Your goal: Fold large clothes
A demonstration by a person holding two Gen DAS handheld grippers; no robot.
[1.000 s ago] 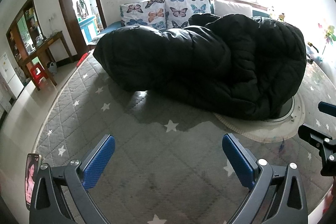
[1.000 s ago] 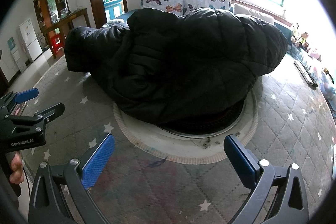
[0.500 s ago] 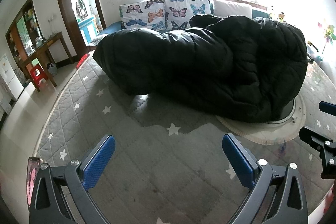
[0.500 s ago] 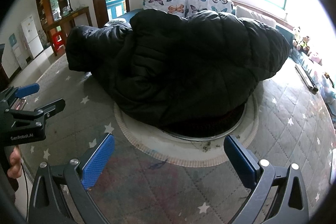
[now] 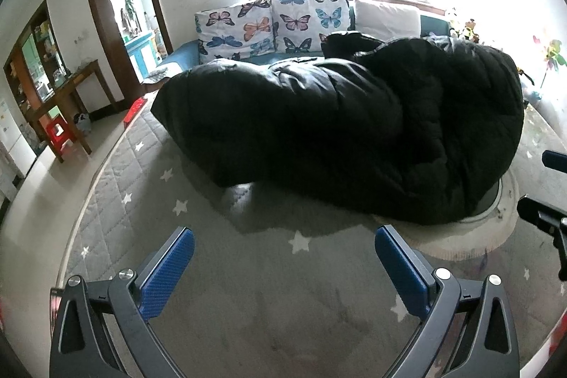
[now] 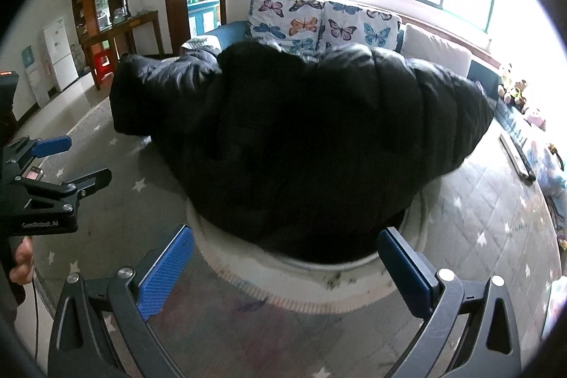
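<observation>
A large black puffy quilted coat [image 5: 354,130] lies bunched on the grey star-patterned mat [image 5: 248,289]; it fills the middle of the right wrist view [image 6: 301,144]. My left gripper [image 5: 283,257] is open and empty, above bare mat a short way in front of the coat's near edge. My right gripper [image 6: 285,257] is open and empty, just before the coat's near hem, above a round white-rimmed patch [image 6: 301,289]. The left gripper also shows at the left of the right wrist view [image 6: 71,162], and the right gripper at the right edge of the left wrist view [image 5: 545,186].
A sofa with butterfly cushions [image 5: 269,23] stands behind the coat under a bright window. A wooden table [image 5: 67,101] and a red stool [image 5: 58,133] stand at the left by a doorway. A phone [image 6: 32,173] lies on the mat's left edge. Toys [image 6: 531,116] lie at the right.
Both grippers have moved forward, closer to the coat, which now looks larger in both views. Both stay open and empty. The coat has not moved.
</observation>
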